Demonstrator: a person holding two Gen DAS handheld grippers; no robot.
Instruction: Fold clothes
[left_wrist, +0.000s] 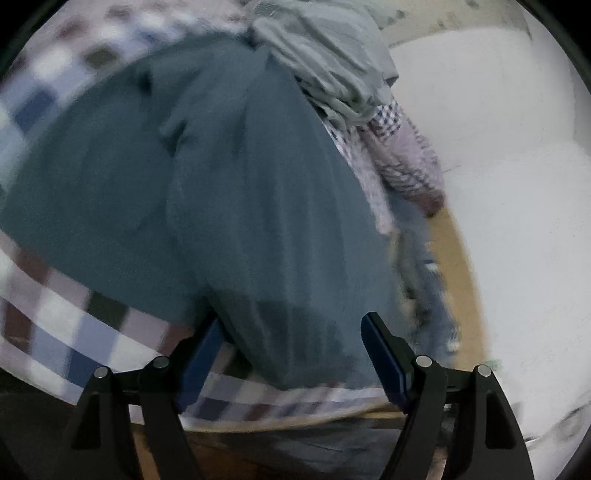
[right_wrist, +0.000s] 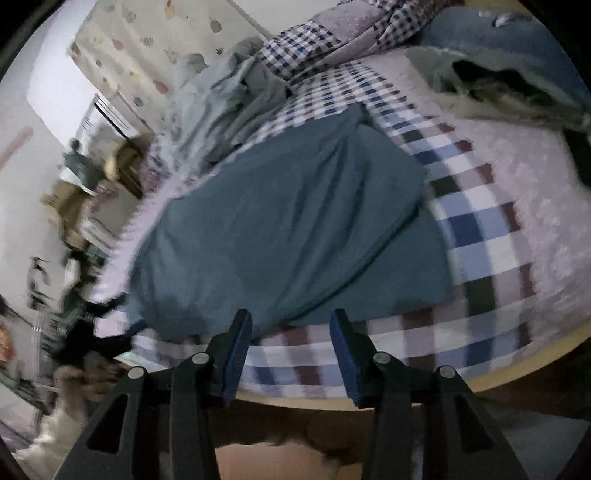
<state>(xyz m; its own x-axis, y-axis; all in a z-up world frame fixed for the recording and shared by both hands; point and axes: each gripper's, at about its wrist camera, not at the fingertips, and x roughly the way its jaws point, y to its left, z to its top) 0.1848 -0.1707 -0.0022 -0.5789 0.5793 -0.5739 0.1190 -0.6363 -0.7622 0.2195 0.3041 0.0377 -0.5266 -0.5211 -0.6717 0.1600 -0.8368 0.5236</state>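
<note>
- On the checked bedspread (right_wrist: 476, 236), the teal garment (right_wrist: 288, 229) lies soft and limp (it will sag).
- Pinch its near hem; your left gripper (left_wrist: 291, 354) and right gripper (right_wrist: 291, 350) gape wide, empty.

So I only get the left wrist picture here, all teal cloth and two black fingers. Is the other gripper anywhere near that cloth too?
Observer: Yes. The right gripper is open at the near edge of the teal garment, with nothing between its fingers.
Operator: Is the garment flat or already folded?
Observer: One side is folded over the rest, leaving a lower layer showing along the right.
Operator: Anything else on the bed?
Observer: A dark and pale fluffy item lies at the far right, apart from the teal garment.
Operator: And my left gripper?
Observer: The left gripper is open, straddling the garment's near edge.
</note>
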